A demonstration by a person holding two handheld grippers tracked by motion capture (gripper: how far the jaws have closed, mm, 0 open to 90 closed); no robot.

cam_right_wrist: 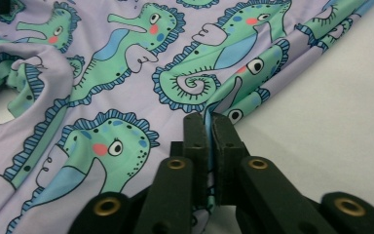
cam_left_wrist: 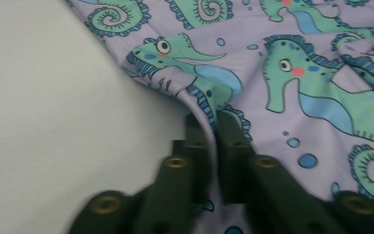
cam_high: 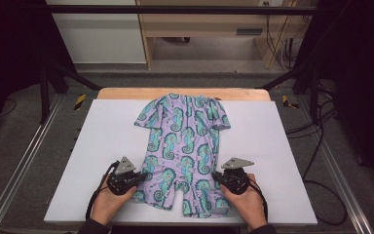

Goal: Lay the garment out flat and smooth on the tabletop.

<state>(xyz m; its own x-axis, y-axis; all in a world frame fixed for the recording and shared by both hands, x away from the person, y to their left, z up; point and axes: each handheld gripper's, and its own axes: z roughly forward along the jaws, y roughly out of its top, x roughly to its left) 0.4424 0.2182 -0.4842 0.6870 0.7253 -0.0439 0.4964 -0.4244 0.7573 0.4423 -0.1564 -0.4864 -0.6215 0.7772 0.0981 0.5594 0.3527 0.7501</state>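
Lilac stretch fabric with a green seahorse print: a small one-piece swimsuit (cam_high: pixel 182 146) is laid flat on the white worktop (cam_high: pixel 272 146), neck end far, leg openings at the near edge. Left claw (cam_left_wrist: pixel 213 127) is clamped on the suit's left side edge near the leg, a fold of cloth pinched between the pads. Right claw (cam_right_wrist: pixel 209 127) is clamped likewise on the right side edge, where the cloth is seen doubled over. Both hands are seen in the high view, just beside the lower part of the suit, left claw (cam_high: pixel 137 178) and right claw (cam_high: pixel 218 176). Suit is judged light, limp and slippery; it is expected to sag and stretch when lifted. Hold is best taken at seams or hems, both layers caught together, so slip-out is avoided.
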